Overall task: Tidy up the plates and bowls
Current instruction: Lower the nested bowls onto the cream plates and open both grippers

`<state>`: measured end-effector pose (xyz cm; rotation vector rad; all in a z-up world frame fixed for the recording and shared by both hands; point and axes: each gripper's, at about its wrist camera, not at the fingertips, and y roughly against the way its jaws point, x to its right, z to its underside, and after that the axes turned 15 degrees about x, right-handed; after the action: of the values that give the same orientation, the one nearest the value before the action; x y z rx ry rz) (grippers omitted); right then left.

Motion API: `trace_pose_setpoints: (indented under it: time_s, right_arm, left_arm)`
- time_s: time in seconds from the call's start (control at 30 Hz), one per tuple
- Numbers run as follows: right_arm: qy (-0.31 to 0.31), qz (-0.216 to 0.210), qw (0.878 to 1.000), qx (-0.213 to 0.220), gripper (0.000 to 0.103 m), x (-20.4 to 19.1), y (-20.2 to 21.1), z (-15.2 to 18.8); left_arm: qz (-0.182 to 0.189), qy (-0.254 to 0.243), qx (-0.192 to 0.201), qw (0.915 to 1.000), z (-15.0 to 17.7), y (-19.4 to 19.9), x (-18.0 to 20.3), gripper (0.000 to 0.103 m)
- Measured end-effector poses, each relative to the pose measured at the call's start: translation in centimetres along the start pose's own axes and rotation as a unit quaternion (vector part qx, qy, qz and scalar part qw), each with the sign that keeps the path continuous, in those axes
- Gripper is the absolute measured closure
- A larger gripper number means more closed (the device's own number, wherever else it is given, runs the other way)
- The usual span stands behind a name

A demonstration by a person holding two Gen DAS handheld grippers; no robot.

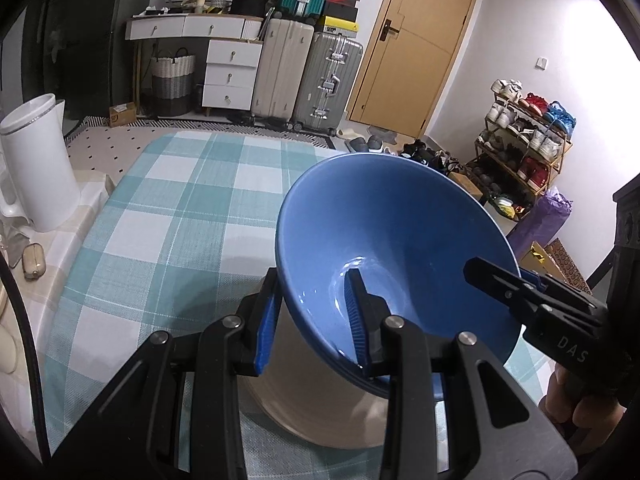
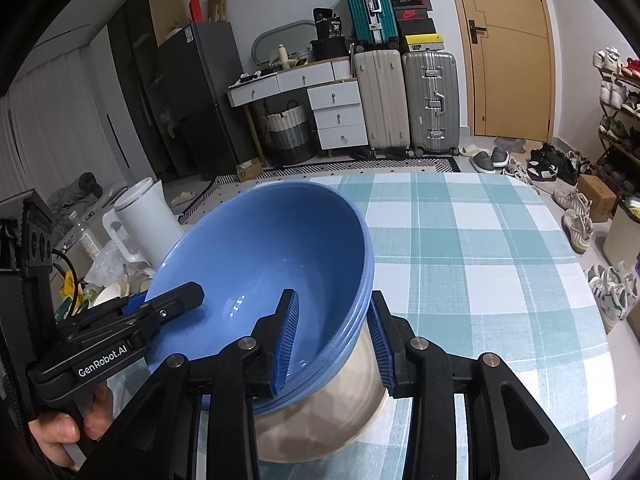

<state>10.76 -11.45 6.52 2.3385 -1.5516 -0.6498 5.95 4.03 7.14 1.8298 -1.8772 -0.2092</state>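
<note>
A stack of blue bowls [image 2: 264, 264] is held tilted above a beige plate [image 2: 320, 428] that lies on the desk [image 2: 480, 264], which is covered in a teal checked cloth. The right claw [image 2: 334, 342] pinches the stack's rim on the right side, one finger inside the top bowl and one outside against the nested rims. The left claw [image 1: 312, 320] pinches the opposite rim of the blue bowls [image 1: 392, 232] in the same way, one pad inside and one outside. The beige plate [image 1: 320, 412] sits directly beneath the stack.
</note>
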Motion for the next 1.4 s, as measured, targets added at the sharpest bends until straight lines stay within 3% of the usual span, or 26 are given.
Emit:
trace_pose_setpoints:
  time_s: [0.5, 0.93, 1.0, 1.07, 1.13, 1.17, 1.2, 1.23, 1.3, 1.4]
  right_arm:
    - [-0.014, -0.010, 1.000, -0.026, 0.067, 1.3, -3.2, 1.6]
    - [-0.009, -0.014, 1.000, -0.027, 0.064, 1.6, -3.0, 1.9]
    - [-0.005, -0.011, 1.000, -0.022, 0.051, 1.7, -2.6, 1.9]
    - [-0.004, -0.012, 1.000, -0.016, 0.046, 2.0, -2.0, 1.8]
    - [-0.002, -0.017, 1.000, -0.010, 0.034, 2.4, -1.3, 1.7]
    - [0.000, -0.020, 1.000, -0.006, 0.022, 2.5, -0.9, 1.7]
    - [0.006, -0.022, 1.000, 0.001, 0.011, 2.6, -0.4, 1.7]
    - [0.012, -0.022, 1.000, 0.007, 0.008, 2.6, 0.0, 1.7]
    - [0.026, -0.024, 0.999, 0.017, 0.001, 2.7, 0.9, 1.8]
    - [0.060, -0.036, 0.997, 0.041, 0.001, 2.3, 2.7, 2.2]
  left_arm:
    - [-0.033, -0.031, -0.017, 0.9989, 1.8, -4.7, -1.0, 0.075]
    - [-0.023, -0.035, -0.013, 0.9990, 2.1, -5.0, -1.1, 0.071]
    - [-0.021, -0.034, -0.014, 0.9991, 2.0, -4.3, -0.9, 0.064]
    - [-0.021, -0.041, -0.010, 0.9989, 2.0, -3.9, -0.8, 0.056]
    - [-0.024, -0.046, -0.004, 0.9986, 1.9, -3.0, -0.8, 0.042]
    - [-0.025, -0.046, -0.001, 0.9986, 1.9, -2.6, -0.8, 0.037]
    - [-0.026, -0.045, 0.002, 0.9987, 1.9, -2.2, -0.8, 0.024]
    - [-0.028, -0.046, 0.007, 0.9985, 1.8, -1.7, -0.8, 0.018]
    - [-0.029, -0.059, 0.019, 0.9977, 1.8, -0.5, -0.5, 0.018]
    - [-0.023, -0.079, 0.043, 0.9957, 1.6, 1.2, 0.1, 0.014]
